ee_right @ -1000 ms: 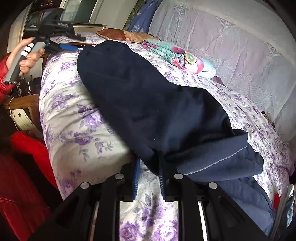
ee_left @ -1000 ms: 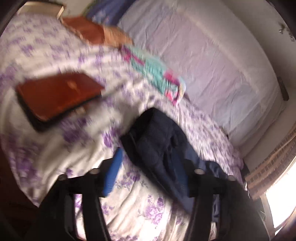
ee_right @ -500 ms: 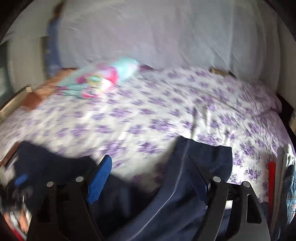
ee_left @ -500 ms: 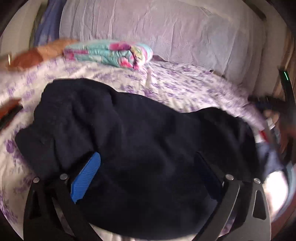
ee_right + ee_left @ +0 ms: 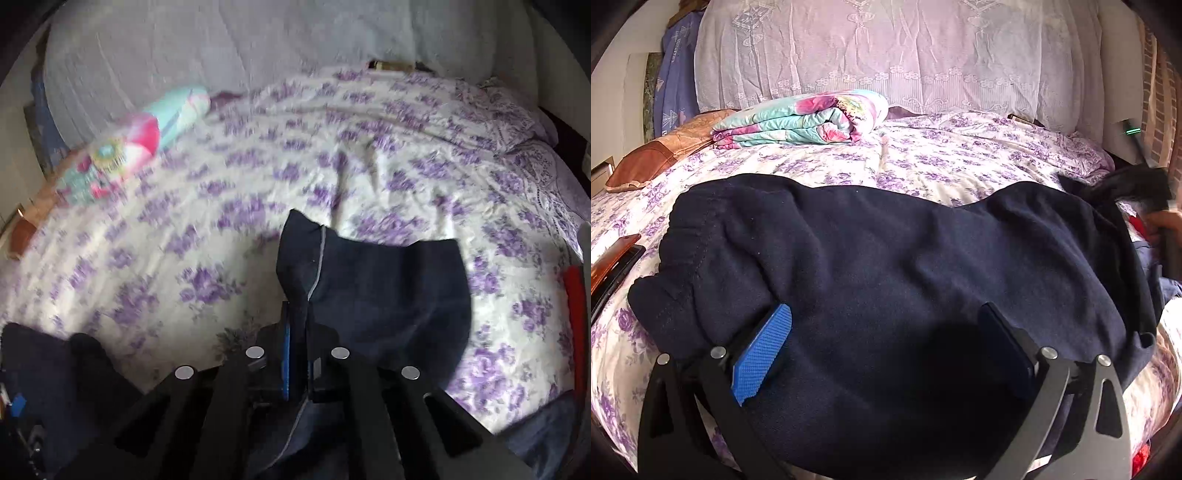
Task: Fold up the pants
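The right hand-held gripper (image 5: 297, 354) has just snapped together on the pants (image 5: 886, 288) leg end near the bed (image 5: 960, 158) front edge. The left hand-held gripper (image 5: 886, 343) has opened wide over them, so another fold can start.

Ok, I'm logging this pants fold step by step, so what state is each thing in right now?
Left gripper: open, jaws spread wide over the cloth, gripping nothing.
Right gripper: shut on the pants, jaws just closed, fabric pinched between them.
Pants: spread across the bed, waistband bunched at the left, not yet folded.
Floral blanket: folded, lying near the pillow.
Bedspread: laid out, slightly wrinkled.
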The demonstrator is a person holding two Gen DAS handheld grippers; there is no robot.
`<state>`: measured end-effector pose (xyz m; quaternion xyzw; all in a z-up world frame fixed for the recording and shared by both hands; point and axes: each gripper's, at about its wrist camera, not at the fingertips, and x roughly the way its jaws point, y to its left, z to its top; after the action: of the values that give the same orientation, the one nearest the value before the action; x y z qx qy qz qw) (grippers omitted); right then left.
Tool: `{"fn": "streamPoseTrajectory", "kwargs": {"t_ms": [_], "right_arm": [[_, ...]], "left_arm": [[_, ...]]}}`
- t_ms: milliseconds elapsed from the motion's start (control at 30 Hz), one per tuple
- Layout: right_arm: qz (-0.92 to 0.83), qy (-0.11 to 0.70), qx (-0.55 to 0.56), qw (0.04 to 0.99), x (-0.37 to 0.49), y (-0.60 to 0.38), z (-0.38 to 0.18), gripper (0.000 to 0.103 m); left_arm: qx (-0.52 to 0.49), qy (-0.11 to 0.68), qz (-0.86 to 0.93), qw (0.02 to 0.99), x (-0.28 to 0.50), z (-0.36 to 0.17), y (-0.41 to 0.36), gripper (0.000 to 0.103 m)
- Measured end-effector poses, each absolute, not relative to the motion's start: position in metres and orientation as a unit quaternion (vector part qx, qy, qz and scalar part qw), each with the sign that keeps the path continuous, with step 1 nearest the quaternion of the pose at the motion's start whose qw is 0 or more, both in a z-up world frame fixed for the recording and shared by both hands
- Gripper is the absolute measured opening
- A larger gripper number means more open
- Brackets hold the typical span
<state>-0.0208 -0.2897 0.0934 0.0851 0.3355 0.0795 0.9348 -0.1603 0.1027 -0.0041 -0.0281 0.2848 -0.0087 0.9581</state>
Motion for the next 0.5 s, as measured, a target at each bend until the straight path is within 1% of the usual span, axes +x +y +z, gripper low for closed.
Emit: {"fn": "streamPoseTrajectory", "kwargs": {"t_ms": [67, 133, 200, 300, 333, 367, 433, 467, 500], "right_arm": [[0.086, 0.269, 0.153, 0.947, -0.078, -0.345, 0.119, 0.006], [0.062, 0.237, 0.196, 0.95, -0.137, -0.402, 0.118, 0.006], [0.033, 0.251, 0.214, 0.943, -0.171, -0.439, 0.096, 0.006], [0.025, 0.343, 0.238, 0.908, -0.188, -0.466, 0.038, 0.007], [0.014, 0.367, 0.236, 0.899, -0.189, -0.468, 0.019, 0.006], [0.013, 0.367, 0.231, 0.901, -0.192, -0.467, 0.011, 0.005], [0.012, 0.353, 0.225, 0.908, -0.201, -0.465, 0.016, 0.008], [0.004, 0.342, 0.24, 0.909, -0.206, -0.467, 0.021, 0.013], [-0.007, 0.324, 0.25, 0.913, -0.213, -0.47, 0.03, 0.021]], "left_arm": [[-0.037, 0.281, -0.015, 0.959, -0.162, -0.004, 0.106, 0.098], [-0.039, 0.279, -0.017, 0.959, -0.161, -0.004, 0.106, 0.098], [-0.043, 0.277, -0.016, 0.96, -0.162, -0.004, 0.107, 0.098], [-0.035, 0.281, -0.011, 0.959, -0.16, -0.004, 0.104, 0.098], [-0.031, 0.284, -0.009, 0.958, -0.159, -0.004, 0.103, 0.098], [-0.028, 0.285, -0.007, 0.958, -0.159, -0.004, 0.102, 0.098], [-0.024, 0.288, -0.007, 0.957, -0.159, -0.004, 0.101, 0.098], [-0.022, 0.289, -0.007, 0.957, -0.159, -0.004, 0.101, 0.098], [-0.02, 0.289, -0.007, 0.957, -0.16, -0.004, 0.101, 0.098]]}}
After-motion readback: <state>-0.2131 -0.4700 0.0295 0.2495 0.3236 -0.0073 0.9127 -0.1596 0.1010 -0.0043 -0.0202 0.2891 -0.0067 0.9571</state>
